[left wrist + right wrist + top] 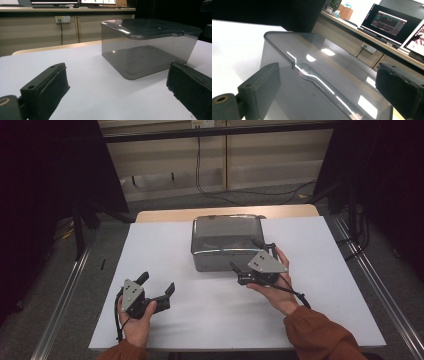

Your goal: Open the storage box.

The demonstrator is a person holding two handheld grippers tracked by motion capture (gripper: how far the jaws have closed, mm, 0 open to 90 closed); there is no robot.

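Smoky lidded box (227,242) on white surface (150,250), its lid edge just ahead of the right gripper (248,254), jaws apart and empty, left gripper (159,283) well short of it, jaws wide, bare surface between.

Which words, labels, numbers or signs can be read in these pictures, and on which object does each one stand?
No text can be read anywhere.
Monitor in the right gripper view: it shows a dark window with coloured lines, too small and blurred to read.
Screens above the counter in the left gripper view: cut off at the top edge and too small to read.
Grey box, its lid and the wall socket: no lettering can be made out.
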